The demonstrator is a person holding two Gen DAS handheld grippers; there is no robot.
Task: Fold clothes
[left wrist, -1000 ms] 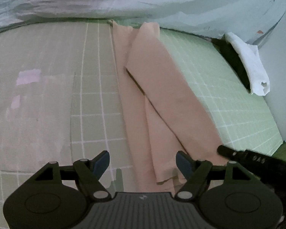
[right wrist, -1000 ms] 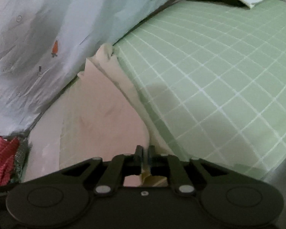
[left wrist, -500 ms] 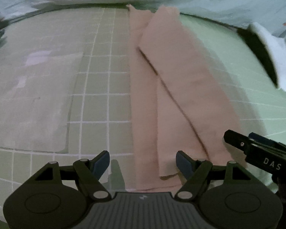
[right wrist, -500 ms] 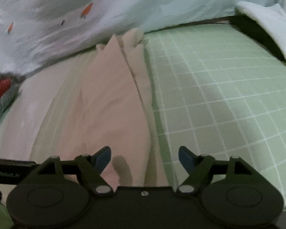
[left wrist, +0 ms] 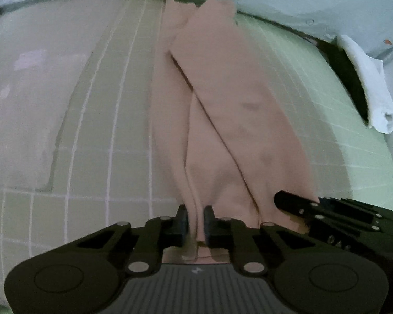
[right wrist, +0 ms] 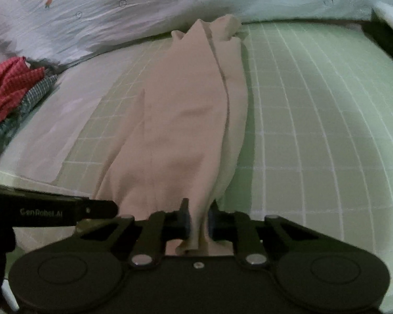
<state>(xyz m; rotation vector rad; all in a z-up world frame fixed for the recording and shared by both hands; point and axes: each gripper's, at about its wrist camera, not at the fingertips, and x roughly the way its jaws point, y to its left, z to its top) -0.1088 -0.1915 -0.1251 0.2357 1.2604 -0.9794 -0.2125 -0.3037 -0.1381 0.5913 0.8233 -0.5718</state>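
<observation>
Beige folded garment (left wrist: 222, 120) lies lengthwise on the green checked bedsheet (left wrist: 112, 136). Both the left gripper (left wrist: 196, 219) and right gripper (right wrist: 199, 219) have just closed their jaws, each pinching the garment's near edge.

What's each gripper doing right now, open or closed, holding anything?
Left gripper: fingers just closed, pinching the near edge of the beige garment.
Right gripper: fingers just closed, pinching the same garment's near edge.
</observation>
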